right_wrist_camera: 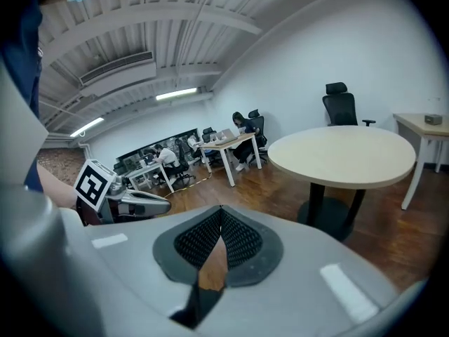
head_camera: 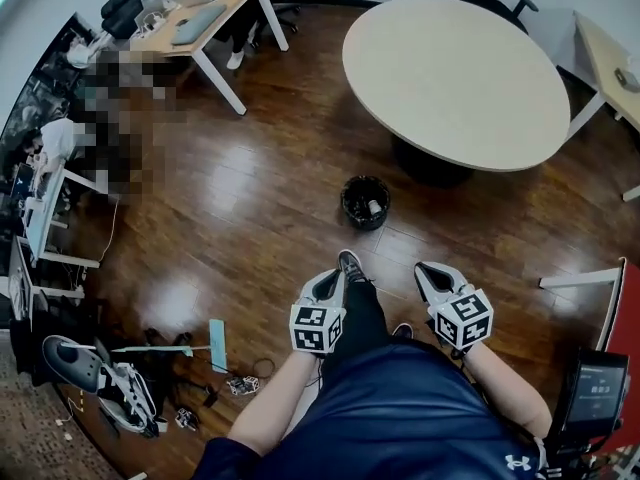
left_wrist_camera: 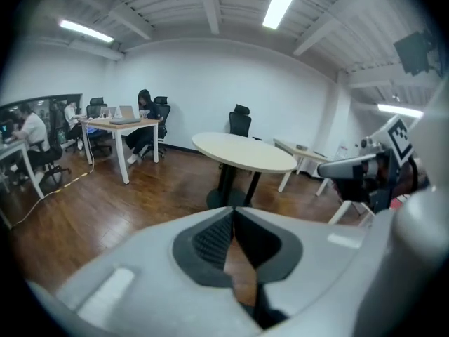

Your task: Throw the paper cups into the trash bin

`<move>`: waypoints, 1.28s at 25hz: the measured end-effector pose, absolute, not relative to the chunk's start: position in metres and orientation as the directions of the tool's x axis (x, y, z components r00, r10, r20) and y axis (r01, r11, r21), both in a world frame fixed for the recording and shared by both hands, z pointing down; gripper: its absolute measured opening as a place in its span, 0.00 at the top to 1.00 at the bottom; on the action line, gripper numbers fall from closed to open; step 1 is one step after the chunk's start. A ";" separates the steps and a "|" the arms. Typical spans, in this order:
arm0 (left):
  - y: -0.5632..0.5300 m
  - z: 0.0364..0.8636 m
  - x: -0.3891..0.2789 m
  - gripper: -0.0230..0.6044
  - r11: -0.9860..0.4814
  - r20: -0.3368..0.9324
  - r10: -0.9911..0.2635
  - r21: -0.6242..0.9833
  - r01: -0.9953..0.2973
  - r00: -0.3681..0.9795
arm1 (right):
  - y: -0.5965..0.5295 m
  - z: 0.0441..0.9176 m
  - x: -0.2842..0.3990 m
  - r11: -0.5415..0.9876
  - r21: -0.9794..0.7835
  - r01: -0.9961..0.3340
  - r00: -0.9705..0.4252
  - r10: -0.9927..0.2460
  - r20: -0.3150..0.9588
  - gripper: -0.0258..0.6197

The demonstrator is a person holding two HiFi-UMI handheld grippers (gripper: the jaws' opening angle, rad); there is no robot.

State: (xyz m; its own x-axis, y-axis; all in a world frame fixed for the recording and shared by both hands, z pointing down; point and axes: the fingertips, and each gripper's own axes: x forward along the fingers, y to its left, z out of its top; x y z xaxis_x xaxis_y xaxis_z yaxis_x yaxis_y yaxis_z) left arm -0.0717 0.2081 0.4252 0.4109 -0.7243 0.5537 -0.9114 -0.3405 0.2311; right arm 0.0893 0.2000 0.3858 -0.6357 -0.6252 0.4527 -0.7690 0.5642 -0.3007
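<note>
A black trash bin point(head_camera: 365, 203) stands on the wooden floor in front of me, near the foot of the round table. Inside it shows a pale shape point(head_camera: 374, 207) like a cup, too small to be sure. My left gripper point(head_camera: 333, 276) hovers just short of the bin, with its jaws shut and nothing between them point(left_wrist_camera: 233, 215). Beside it my right gripper point(head_camera: 427, 270) is also shut and empty point(right_wrist_camera: 221, 215). Each gripper shows in the other's view: the right gripper point(left_wrist_camera: 365, 173) and the left gripper point(right_wrist_camera: 133, 203). No cup is in either grip.
A round beige table point(head_camera: 455, 78) stands behind the bin to the right. A desk point(head_camera: 200, 23) with seated people is at the back left. Cables and gear point(head_camera: 130, 388) lie on the floor at the lower left. My shoe point(head_camera: 351, 265) points towards the bin.
</note>
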 end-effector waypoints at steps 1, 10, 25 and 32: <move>0.220 0.419 -0.065 0.95 -0.355 0.547 -0.726 0.221 -0.908 0.417 | 0.212 0.387 0.094 0.560 -0.309 -0.769 -0.637 -0.625 0.451 0.94; 0.272 0.339 -0.039 0.96 -0.497 0.425 -0.757 0.121 -0.860 0.497 | 0.267 0.379 0.127 0.498 -0.335 -0.799 -0.601 -0.669 0.438 0.94; 0.262 0.321 -0.069 0.96 -0.439 0.396 -0.784 0.190 -0.878 0.478 | 0.238 0.313 0.105 0.470 -0.308 -0.827 -0.550 -0.789 0.275 0.94; 0.254 0.326 -0.054 0.96 -0.469 0.399 -0.764 0.195 -0.861 0.507 | 0.234 0.304 0.103 0.479 -0.279 -0.833 -0.544 -0.801 0.248 0.95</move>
State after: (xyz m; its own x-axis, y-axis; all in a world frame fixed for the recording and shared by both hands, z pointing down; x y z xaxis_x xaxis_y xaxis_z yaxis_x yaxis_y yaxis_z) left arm -0.0541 0.2535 0.3263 0.5066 -0.7641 0.3994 -0.8614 -0.4689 0.1954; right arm 0.1030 0.2340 0.3042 -0.5441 -0.8015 0.2482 -0.8325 0.4788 -0.2786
